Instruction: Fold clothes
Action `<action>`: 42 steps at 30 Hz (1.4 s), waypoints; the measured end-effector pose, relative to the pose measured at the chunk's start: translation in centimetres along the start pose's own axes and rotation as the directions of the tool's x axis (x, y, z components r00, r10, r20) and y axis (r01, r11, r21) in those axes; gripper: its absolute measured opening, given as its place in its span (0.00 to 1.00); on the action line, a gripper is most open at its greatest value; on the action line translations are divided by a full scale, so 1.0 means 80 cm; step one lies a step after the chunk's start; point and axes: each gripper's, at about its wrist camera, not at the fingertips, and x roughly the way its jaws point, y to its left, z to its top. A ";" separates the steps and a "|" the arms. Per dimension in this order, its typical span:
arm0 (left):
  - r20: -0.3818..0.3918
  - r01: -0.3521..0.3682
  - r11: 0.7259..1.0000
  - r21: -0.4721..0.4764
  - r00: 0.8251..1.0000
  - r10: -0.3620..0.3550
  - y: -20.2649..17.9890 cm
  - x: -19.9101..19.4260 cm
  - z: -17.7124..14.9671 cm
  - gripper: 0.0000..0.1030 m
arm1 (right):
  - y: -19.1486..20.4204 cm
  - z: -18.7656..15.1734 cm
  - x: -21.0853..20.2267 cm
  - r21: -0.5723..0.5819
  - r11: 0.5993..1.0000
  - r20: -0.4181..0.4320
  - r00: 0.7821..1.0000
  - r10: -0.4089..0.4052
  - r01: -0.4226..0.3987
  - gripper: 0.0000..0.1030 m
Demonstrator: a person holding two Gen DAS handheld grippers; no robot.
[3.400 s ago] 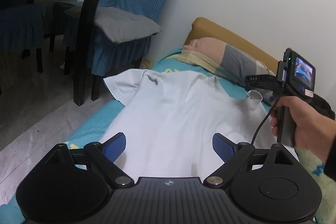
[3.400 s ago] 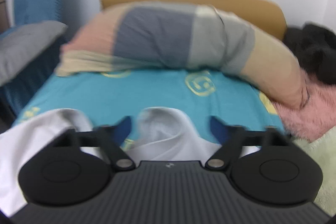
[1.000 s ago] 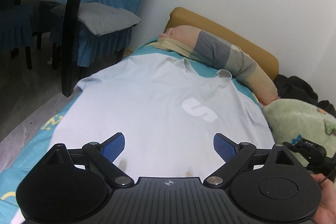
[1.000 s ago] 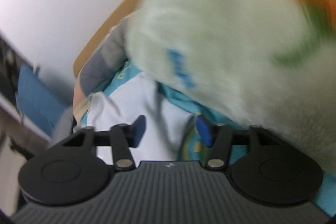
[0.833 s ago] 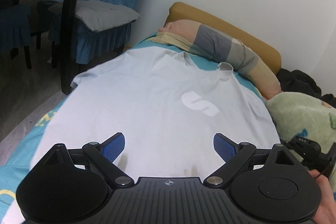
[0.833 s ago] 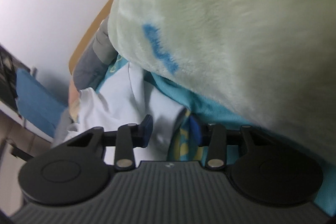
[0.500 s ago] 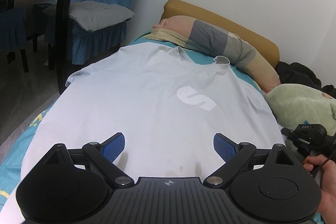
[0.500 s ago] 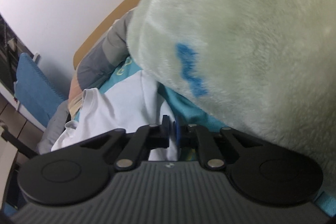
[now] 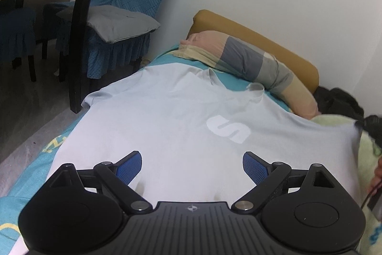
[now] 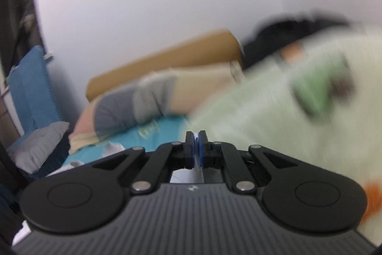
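Observation:
A pale grey T-shirt (image 9: 172,116) with a white logo (image 9: 228,128) lies spread on the teal bed sheet (image 9: 31,173). My left gripper (image 9: 191,166) is open, its blue pads just above the shirt's lower part. My right gripper (image 10: 196,147) is shut on the shirt's right edge; a strip of white cloth (image 10: 196,165) shows between its pads. In the left wrist view that edge is lifted at the far right (image 9: 355,126). The right wrist view is blurred.
A striped pillow (image 9: 248,61) and a tan headboard (image 9: 262,40) lie at the bed's head. A pale green fleece blanket (image 10: 286,106) and dark clothing (image 9: 339,99) are on the right. Blue-covered chairs (image 9: 124,16) and a table stand left of the bed.
My right gripper has closed on the shirt's right edge and lifted it up over the green blanket. The left gripper has stayed open over the shirt's lower part.

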 end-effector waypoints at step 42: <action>-0.195 0.201 0.906 0.372 0.971 -0.136 -0.183 -0.083 -0.117 0.77 | -0.093 -0.054 -0.301 0.135 0.991 -0.207 0.977 0.042 -0.014 0.77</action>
